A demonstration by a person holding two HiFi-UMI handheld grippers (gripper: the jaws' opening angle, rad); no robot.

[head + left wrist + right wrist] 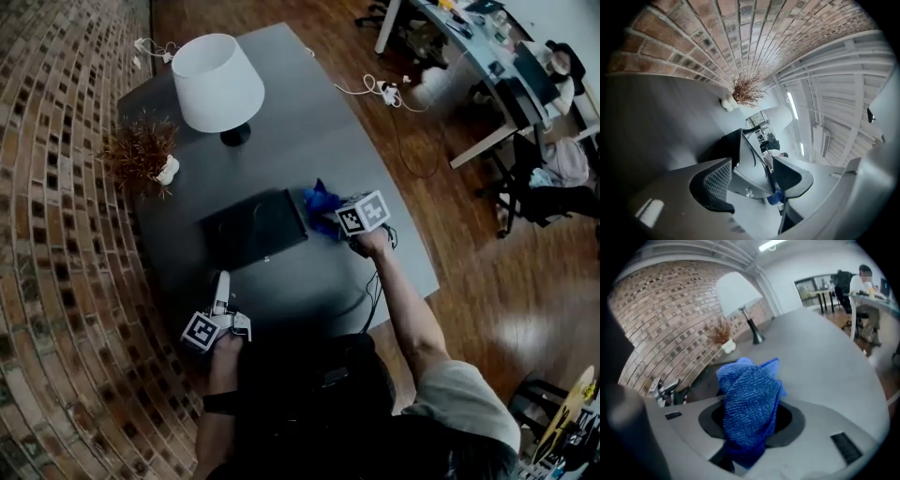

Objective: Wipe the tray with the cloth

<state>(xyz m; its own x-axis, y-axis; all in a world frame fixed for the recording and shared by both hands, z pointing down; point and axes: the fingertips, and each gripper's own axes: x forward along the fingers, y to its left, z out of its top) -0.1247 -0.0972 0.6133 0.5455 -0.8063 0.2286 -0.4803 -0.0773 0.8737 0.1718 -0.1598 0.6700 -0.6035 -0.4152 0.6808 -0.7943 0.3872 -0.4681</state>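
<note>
The right gripper (343,223), right of centre in the head view, is clamped on the blue cloth (321,201), which bunches between its 2 jaws just beside the right edge of the dark tray (251,231); the tray lies flat mid-frame on the grey table (309,141); the left gripper (221,285), lower left, stands wide, gripping nothing, near the tray's lower left corner.

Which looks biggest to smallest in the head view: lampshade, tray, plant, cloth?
1. The lampshade and the tray look about alike. The shade stands higher, nearer the camera, so I won't rank them.
2. The plant.
3. The cloth, which is partly hidden.
</note>
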